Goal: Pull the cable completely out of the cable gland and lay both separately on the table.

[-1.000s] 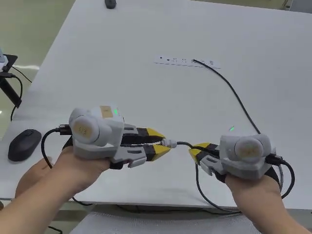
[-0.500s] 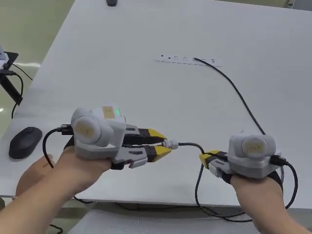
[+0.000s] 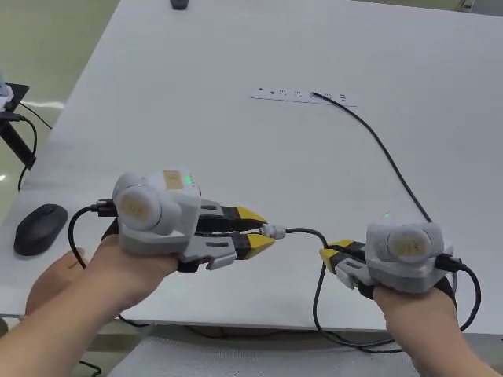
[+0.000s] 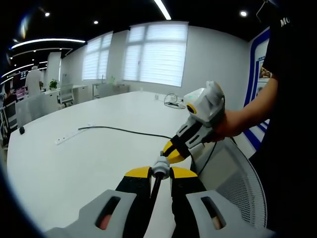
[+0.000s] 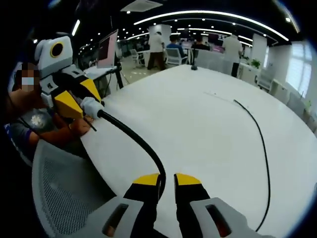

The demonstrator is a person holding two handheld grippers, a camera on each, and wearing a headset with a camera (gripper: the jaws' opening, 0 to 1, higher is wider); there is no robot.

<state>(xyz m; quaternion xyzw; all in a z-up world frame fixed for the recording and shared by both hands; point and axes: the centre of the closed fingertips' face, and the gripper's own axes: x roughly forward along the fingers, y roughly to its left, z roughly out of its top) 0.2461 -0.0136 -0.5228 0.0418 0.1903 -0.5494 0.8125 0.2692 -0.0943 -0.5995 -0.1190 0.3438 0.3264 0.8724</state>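
At lower centre of the head view, left gripper (image 3: pixel 263 232) clamps the cable gland (image 3: pixel 273 232); lower right, right gripper (image 3: pixel 326 258) pinches the cable (image 3: pixel 310 233) entering it, above the table (image 3: pixel 236 141) edge.

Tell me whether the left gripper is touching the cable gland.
Touching. The left gripper view shows the left gripper shut on the cable gland.

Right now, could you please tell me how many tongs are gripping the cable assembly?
2. The left tongs clamp the cable gland; the right tongs pinch the black cable a little further along.
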